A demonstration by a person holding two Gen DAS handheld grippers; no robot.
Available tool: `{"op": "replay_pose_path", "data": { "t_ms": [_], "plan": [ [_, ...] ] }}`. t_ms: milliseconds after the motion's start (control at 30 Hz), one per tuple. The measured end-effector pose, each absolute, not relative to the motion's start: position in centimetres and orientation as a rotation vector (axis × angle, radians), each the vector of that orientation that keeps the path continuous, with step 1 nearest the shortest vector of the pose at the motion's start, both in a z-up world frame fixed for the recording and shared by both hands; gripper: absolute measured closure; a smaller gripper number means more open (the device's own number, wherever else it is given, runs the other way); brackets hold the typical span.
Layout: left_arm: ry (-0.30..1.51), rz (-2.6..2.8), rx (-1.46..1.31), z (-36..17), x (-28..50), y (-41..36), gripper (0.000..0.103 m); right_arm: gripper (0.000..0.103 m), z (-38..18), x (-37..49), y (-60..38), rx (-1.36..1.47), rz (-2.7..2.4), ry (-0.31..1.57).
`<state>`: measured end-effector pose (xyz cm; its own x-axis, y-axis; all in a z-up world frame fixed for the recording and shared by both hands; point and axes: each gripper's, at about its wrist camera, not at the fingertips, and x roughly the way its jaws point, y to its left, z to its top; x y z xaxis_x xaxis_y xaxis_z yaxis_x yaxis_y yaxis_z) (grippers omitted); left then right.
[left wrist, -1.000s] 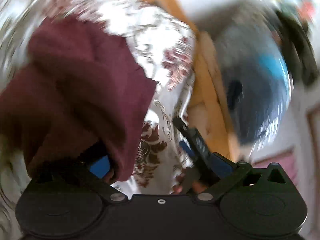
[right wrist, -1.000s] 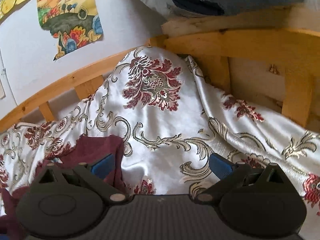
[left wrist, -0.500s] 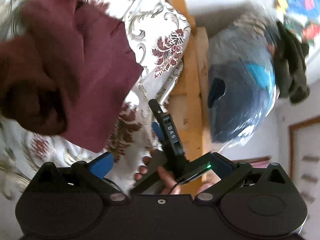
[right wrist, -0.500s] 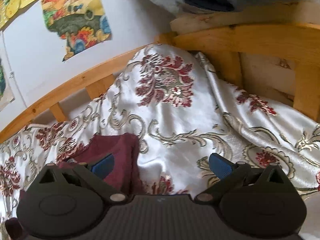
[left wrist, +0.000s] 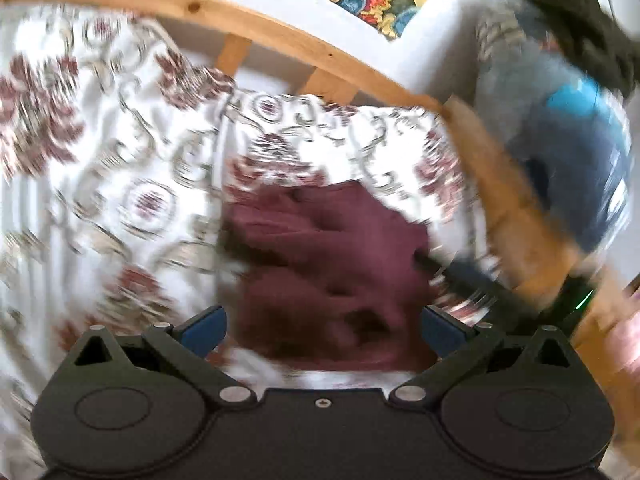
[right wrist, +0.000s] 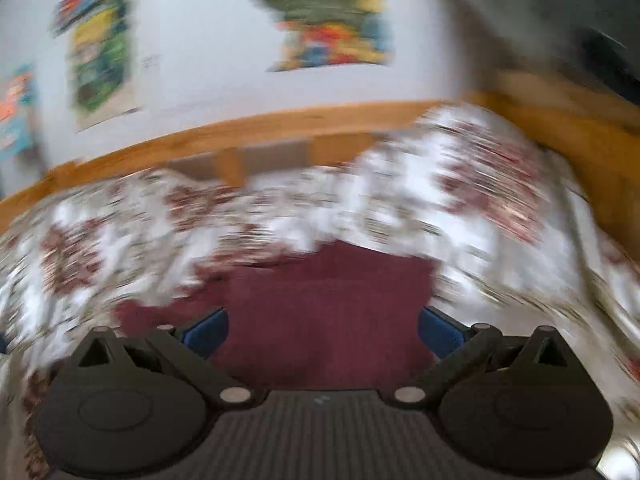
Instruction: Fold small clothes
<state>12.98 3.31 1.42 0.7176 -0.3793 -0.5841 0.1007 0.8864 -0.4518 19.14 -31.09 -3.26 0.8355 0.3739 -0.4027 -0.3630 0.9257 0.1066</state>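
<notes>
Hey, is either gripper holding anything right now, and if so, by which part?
Nothing is held. Both the left gripper and the right gripper are open, fingers spread wide, with the maroon garment lying loose on the floral bedspread ahead of them.

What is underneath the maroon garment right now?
The maroon garment lies on the white floral bedspread, which shows all around it. Whatever sits directly beneath the cloth is covered and cannot be seen.
</notes>
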Motion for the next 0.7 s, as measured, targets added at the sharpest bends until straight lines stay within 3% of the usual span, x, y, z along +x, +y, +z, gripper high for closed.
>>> {"op": "replay_pose_path", "data": {
  "t_ms": [100,200,267,400,433,500,533,567,700],
  "plan": [
    [0.708,-0.257,-0.215,-0.4,12.6,3.1,0.001,0.000,-1.9,20.3,-26.9,-0.075,0.548,0.422],
    [0.704,-0.261,-0.036,-1.6,12.9,1.8,0.001,0.010,-0.8,21.7,-23.0,-0.166,0.702,0.459],
    [0.720,-0.289,-0.002,-1.9,13.3,1.3,0.001,0.017,-0.5,22.5,-20.4,-0.241,0.755,0.499],
    [0.739,-0.316,-0.022,-2.4,13.9,1.1,0.001,0.021,-1.1,22.5,-16.9,-0.385,0.779,0.541],
    [0.741,-0.320,-0.027,-2.4,14.0,1.0,0.001,0.026,-1.4,22.4,-16.4,-0.410,0.782,0.555],
    [0.745,-0.327,-0.020,-2.6,14.1,0.7,0.001,0.050,-2.0,21.9,-15.7,-0.463,0.783,0.573],
    [0.740,-0.328,-0.010,-2.6,14.0,0.6,0.001,0.079,-2.2,21.8,-15.8,-0.481,0.775,0.573],
    [0.733,-0.326,0.004,-2.6,14.0,0.4,0.001,0.091,-2.3,21.8,-16.1,-0.483,0.758,0.570],
    [0.718,-0.344,0.034,-2.2,13.7,-0.2,0.001,0.095,-1.3,21.5,-19.8,-0.309,0.669,0.508]
  ]
}}
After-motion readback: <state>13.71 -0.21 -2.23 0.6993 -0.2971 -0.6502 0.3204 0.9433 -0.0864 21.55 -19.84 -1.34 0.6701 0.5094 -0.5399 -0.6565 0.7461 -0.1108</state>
